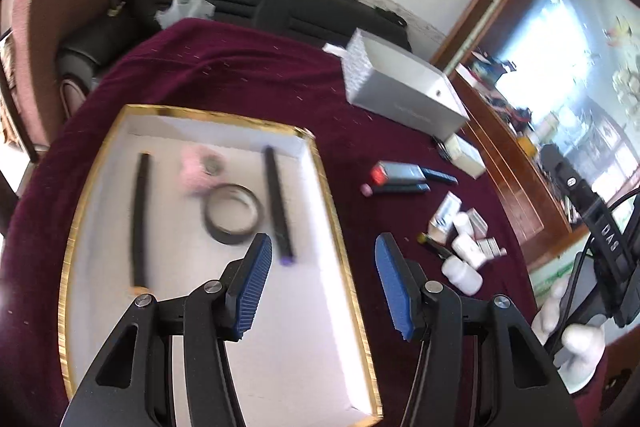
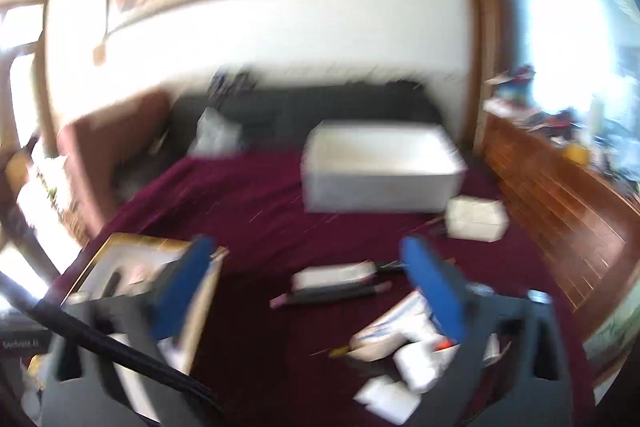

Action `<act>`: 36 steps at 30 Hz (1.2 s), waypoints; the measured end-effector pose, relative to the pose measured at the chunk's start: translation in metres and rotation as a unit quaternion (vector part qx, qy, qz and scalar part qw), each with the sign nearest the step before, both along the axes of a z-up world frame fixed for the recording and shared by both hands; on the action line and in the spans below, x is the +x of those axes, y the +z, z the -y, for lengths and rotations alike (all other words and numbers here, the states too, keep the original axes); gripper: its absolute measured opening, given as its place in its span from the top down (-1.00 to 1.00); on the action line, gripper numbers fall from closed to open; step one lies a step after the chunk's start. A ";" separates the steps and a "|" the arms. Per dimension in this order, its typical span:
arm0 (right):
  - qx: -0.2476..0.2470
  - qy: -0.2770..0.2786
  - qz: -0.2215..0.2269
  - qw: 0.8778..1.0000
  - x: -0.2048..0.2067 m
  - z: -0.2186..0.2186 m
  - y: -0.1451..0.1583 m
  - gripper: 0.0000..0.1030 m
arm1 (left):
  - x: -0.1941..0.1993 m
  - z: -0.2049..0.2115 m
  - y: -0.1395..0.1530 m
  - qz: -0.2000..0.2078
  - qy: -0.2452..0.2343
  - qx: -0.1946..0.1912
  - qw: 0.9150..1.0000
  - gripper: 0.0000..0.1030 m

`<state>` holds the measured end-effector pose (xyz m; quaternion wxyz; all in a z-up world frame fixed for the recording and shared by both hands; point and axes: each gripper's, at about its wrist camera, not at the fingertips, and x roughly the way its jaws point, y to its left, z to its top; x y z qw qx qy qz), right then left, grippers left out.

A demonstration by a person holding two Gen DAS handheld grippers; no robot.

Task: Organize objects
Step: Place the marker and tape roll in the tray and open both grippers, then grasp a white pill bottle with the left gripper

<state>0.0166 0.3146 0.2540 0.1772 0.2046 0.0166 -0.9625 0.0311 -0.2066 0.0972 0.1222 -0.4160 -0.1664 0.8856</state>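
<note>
Both claws stand released and empty: left claw above the gold-rimmed tray, right claw over loose items. White bottles near the maroon tabletop's right edge look light, rigid, slippery; grip mid-body.

Matt maroon tablecloth; gold-edged tray

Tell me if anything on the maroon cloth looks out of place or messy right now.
Yes. A jumble of small white bottles and packets lies loose on the cloth, right of the gold-rimmed tray, some tipped over. The tape roll and black sticks already lie inside the tray.
</note>
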 end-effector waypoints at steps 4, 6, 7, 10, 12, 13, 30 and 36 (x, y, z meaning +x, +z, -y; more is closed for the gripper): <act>-0.044 -0.039 0.139 0.989 -0.034 -0.067 -0.031 -1.00 | -0.002 -0.045 -0.010 0.019 -0.037 -0.012 0.999 0.07; -0.083 -0.061 0.184 0.977 -0.041 -0.099 -0.054 -1.00 | 0.000 -0.070 -0.013 0.024 -0.059 -0.027 0.998 0.07; -0.091 -0.076 0.197 0.973 -0.043 -0.112 -0.065 -1.00 | 0.001 -0.081 -0.015 0.026 -0.069 -0.033 0.997 0.07; -0.113 -0.085 0.222 0.965 -0.042 -0.137 -0.087 -1.00 | 0.001 -0.114 -0.021 0.037 -0.097 -0.049 0.993 0.07; -0.136 -0.071 0.239 0.959 -0.040 -0.149 -0.099 -1.00 | 0.001 -0.131 -0.027 0.051 -0.111 -0.049 0.991 0.07; -0.147 -0.060 0.246 0.956 -0.038 -0.154 -0.103 -1.00 | 0.001 -0.136 -0.028 0.057 -0.114 -0.046 0.991 0.07; -0.333 0.221 0.396 0.826 -0.034 -0.109 -0.150 -1.00 | -0.006 -0.132 -0.055 0.081 -0.059 -0.066 0.993 0.08; -0.313 0.157 0.369 0.861 -0.033 -0.139 -0.139 -1.00 | -0.015 -0.145 -0.061 0.077 -0.059 -0.064 0.993 0.00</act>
